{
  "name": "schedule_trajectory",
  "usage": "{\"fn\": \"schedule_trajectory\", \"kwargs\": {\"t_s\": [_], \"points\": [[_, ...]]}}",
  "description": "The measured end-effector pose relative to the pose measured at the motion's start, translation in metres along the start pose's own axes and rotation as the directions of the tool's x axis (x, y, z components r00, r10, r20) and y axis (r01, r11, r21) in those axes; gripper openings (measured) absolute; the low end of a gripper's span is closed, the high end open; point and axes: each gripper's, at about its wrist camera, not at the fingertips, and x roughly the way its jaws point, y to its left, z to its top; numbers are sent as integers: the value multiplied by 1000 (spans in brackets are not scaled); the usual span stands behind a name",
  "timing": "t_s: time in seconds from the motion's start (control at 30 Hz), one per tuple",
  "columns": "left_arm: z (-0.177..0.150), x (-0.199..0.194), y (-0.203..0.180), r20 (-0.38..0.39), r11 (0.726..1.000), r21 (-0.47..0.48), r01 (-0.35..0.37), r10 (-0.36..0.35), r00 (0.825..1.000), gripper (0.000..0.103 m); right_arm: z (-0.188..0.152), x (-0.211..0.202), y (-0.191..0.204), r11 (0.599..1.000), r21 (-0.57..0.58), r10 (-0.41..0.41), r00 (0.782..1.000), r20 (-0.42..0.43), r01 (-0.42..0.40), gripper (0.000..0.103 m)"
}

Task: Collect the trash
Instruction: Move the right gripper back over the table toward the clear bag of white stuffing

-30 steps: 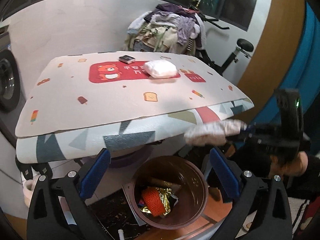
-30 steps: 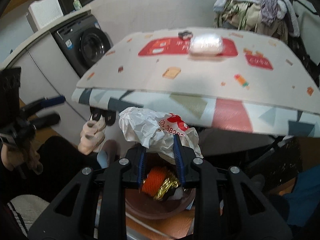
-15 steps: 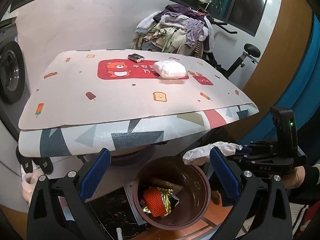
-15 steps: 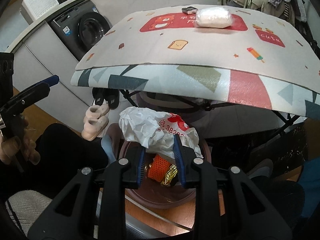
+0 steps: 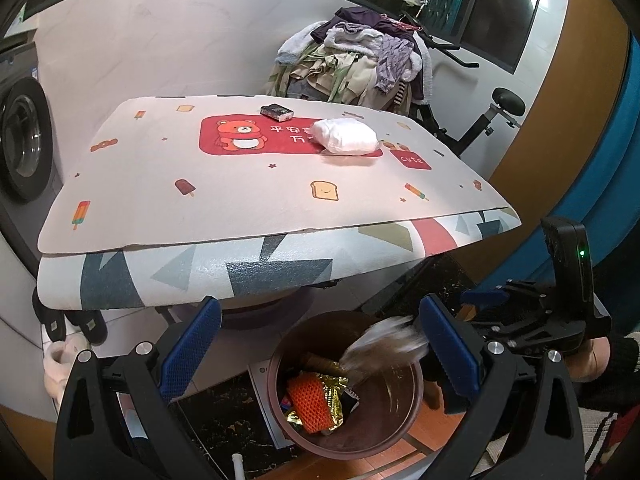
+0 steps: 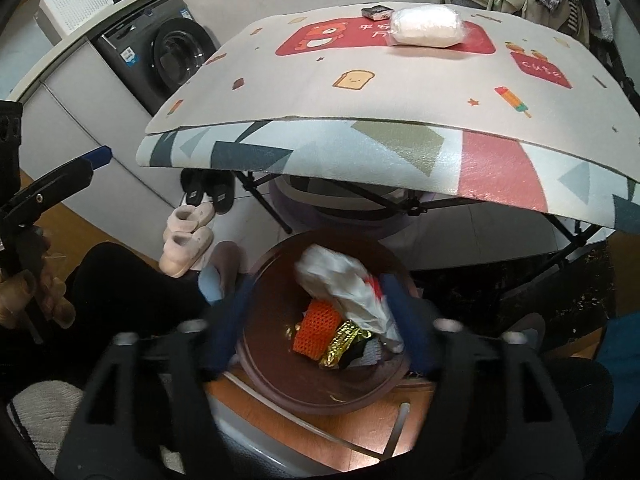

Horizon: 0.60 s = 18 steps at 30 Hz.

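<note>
A brown round bin (image 6: pixel 280 380) stands on the floor under the table's front edge. It holds an orange net (image 6: pixel 316 330) and a gold foil wrapper (image 6: pixel 344 336). A crumpled white plastic bag with red print (image 6: pixel 344 288) is falling into it, blurred, free of the pads. My right gripper (image 6: pixel 316 320) hangs over the bin with its jaws opening. In the left wrist view the bag (image 5: pixel 384 340) is a blur at the rim of the bin (image 5: pixel 400 420). My left gripper (image 5: pixel 320 346) stands open and empty above the bin.
On the folding table (image 5: pixel 240 208) lie a white wrapped packet (image 5: pixel 346 142) and a small dark box (image 5: pixel 277 111). Slippers (image 6: pixel 188 240) sit left of the bin, and black table legs (image 6: pixel 264 200) stand behind it. A washing machine (image 6: pixel 176 56) is at the left. Clothes (image 5: pixel 360 64) are piled on an exercise bike.
The right gripper's jaws have spread and let go of the white bag, which drops into the bin. The left gripper has stayed put.
</note>
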Motion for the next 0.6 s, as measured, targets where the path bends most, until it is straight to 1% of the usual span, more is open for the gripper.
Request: {"fn": "schedule_trajectory", "kwargs": {"t_s": [0.03, 0.13, 0.6], "points": [[0, 0, 0, 0, 1000, 0, -1, 1, 1000, 97, 0, 0, -1, 1000, 1, -6, 1000, 3, 6, 92], [-1, 1, 1, -1, 1000, -1, -2, 2, 1000, 97, 1, 0, -3, 1000, 11, -23, 1000, 5, 23, 96], [-3, 7, 7, -9, 1000, -18, -6, 6, 1000, 97, 2, 1, -9, 999, 30, -30, 1000, 8, 30, 97]]}}
